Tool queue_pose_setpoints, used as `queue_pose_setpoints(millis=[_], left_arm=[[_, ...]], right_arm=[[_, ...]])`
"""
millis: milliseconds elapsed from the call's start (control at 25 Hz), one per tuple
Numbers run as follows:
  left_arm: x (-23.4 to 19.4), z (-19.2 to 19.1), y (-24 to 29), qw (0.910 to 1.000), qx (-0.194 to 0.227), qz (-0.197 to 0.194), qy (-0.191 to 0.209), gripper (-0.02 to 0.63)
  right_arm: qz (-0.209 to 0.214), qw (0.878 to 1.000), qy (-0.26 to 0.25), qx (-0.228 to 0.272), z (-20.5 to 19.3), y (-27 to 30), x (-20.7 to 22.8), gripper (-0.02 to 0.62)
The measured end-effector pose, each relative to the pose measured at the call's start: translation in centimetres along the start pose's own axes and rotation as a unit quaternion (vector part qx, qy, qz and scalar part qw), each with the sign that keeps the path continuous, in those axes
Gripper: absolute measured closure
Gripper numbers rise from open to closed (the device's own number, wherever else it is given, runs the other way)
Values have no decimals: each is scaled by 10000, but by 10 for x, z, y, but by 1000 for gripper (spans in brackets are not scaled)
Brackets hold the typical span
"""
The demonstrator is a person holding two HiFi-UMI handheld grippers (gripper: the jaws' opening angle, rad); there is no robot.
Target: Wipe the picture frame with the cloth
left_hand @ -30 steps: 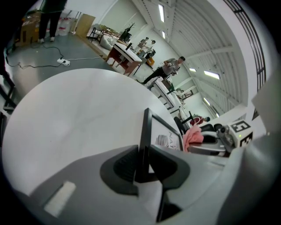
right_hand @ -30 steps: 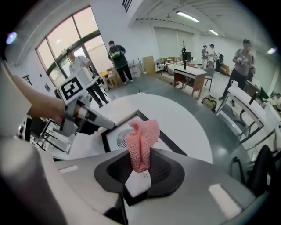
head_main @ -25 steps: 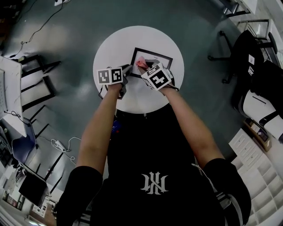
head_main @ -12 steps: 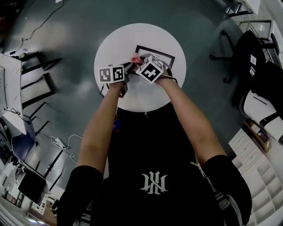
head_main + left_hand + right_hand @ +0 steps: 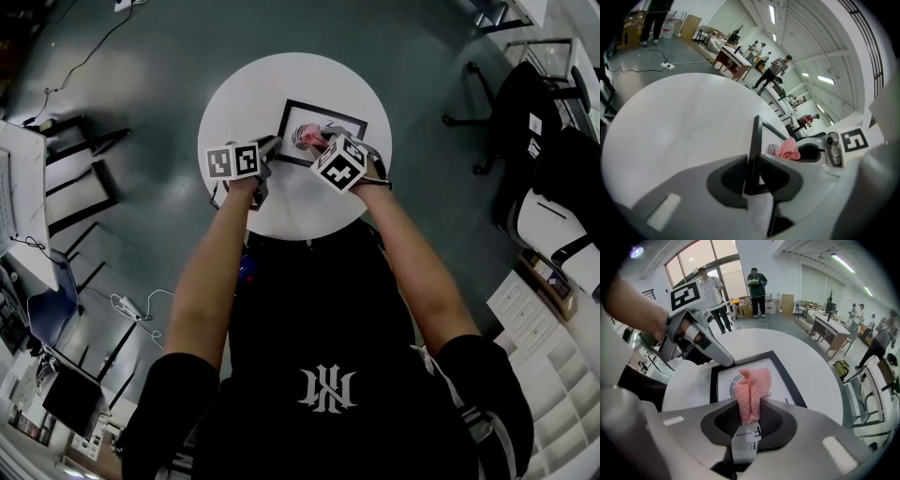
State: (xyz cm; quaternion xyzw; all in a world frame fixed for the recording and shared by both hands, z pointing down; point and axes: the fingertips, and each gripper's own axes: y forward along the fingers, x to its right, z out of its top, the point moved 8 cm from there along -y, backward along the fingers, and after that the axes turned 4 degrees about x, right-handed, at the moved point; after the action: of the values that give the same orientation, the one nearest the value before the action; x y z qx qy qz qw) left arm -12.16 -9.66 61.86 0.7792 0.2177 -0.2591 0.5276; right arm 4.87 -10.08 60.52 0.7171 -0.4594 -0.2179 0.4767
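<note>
The round white table (image 5: 234, 108) carries everything. The black picture frame (image 5: 349, 127) lies flat on it just ahead of both tools, with its printed picture facing up. The left gripper (image 5: 751, 176) has its jaws closed on the frame's near left edge, the thin black rim pinched between the two pads. That grip reads as an anchor, so that the light frame does not slide over the smooth tabletop when it is rubbed. The right gripper (image 5: 749, 420) comes in from the other side, its jaws clamped on a bunched pink mesh cloth (image 5: 752, 387), a tuft of which stands out past the tips toward the picture. The tuft sits over the left part of the picture, near the left gripper's tips; whether it presses on the surface or floats just above it cannot be told. Gripping the cloth by its gathered end leaves a soft wad free to do the wiping without the hard jaws touching the picture face. I judge the wiping to be under way, with the frame's right side lying beyond the cloth.
</note>
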Motion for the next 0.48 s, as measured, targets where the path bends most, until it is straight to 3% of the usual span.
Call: queue_pose_setpoints(millis=[480], left_arm=[[1, 0, 0, 10000, -26, -14, -10, 529]], right_arm=[[-261, 9987, 147, -418, -44, -26, 14, 522]])
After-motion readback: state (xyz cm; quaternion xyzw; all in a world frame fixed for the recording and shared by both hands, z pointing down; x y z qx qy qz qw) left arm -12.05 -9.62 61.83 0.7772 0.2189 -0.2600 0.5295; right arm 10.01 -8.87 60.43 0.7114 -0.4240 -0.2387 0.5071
